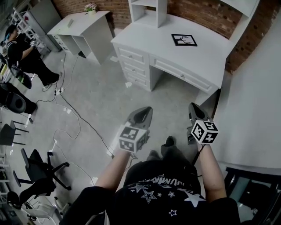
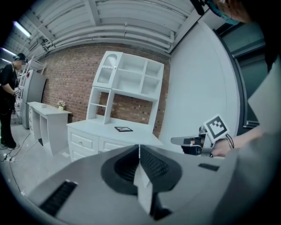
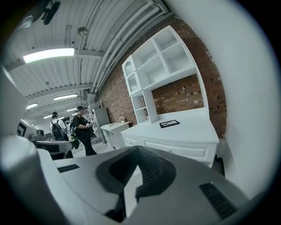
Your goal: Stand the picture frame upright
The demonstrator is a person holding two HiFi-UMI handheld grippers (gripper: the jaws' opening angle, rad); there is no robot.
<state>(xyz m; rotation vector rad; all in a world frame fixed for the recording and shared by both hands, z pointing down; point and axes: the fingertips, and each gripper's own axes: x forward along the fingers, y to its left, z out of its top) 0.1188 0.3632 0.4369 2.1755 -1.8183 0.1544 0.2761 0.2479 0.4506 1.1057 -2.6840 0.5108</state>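
Observation:
A black picture frame (image 1: 184, 40) lies flat on the top of the white desk (image 1: 153, 44), well ahead of both grippers. It also shows in the left gripper view as the picture frame (image 2: 123, 129) and in the right gripper view as the picture frame (image 3: 169, 124). My left gripper (image 1: 146, 110) is held in the air over the floor, shut and empty. My right gripper (image 1: 193, 108) hangs beside it at the same height, also shut with nothing in it. In their own views the left gripper (image 2: 139, 147) and right gripper (image 3: 138, 149) point toward the desk.
The desk carries a white shelf hutch (image 1: 149, 11) and has drawers (image 1: 134, 66) in front. A second white desk (image 1: 83, 26) with a flower pot (image 1: 91, 8) stands at the back left. A person (image 1: 19, 52), office chairs (image 1: 37, 169) and floor cables (image 1: 77, 118) are at left. A white wall (image 1: 257, 110) is at right.

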